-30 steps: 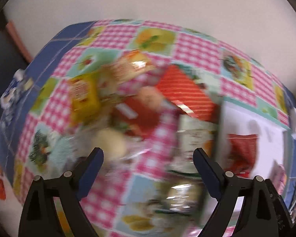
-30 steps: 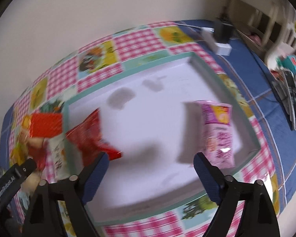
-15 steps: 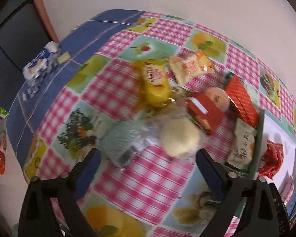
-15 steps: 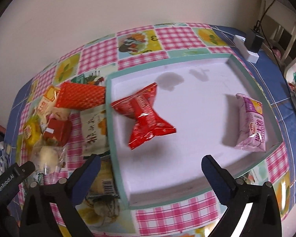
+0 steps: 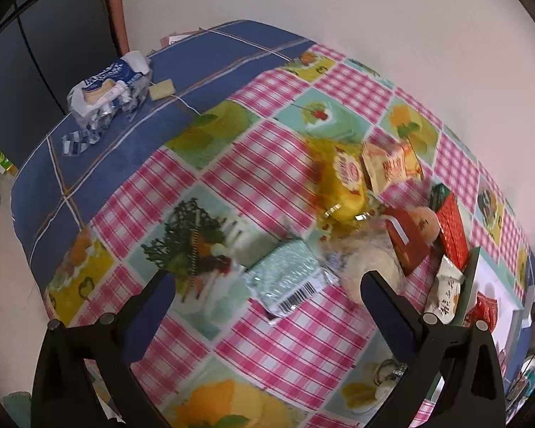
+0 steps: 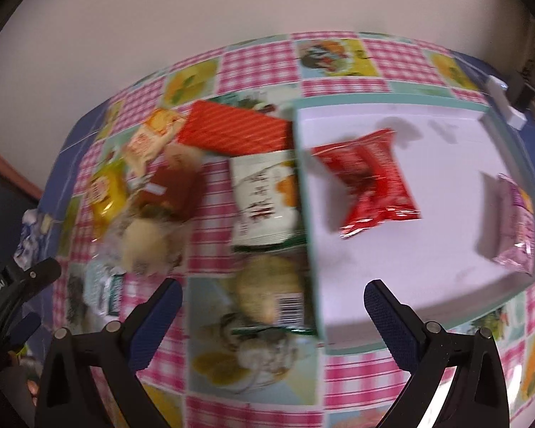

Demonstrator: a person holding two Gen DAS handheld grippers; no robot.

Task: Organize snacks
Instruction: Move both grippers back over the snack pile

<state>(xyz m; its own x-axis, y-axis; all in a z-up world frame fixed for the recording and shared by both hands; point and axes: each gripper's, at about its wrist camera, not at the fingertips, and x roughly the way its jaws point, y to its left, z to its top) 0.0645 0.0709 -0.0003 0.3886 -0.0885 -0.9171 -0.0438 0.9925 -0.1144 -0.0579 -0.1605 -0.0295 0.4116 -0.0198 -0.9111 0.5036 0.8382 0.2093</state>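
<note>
A white tray with a teal rim holds a red packet and a pink packet. Left of the tray lie several snacks: a white-and-green packet, a red striped box, a yellow packet, a round bun in clear wrap and a packet with a barcode. In the left wrist view a mint-green packet lies between my left gripper's open fingers. My left gripper and my right gripper are both open and empty above the table.
A blue-and-white wrapper lies on the blue cloth at the table's far left corner. A white power strip sits beyond the tray's far right corner. The wall runs along the table's back edge.
Both grippers have swung left. The left view moved from the snack pile to the table's left end. The right view moved from over the tray to the tray's left rim.
</note>
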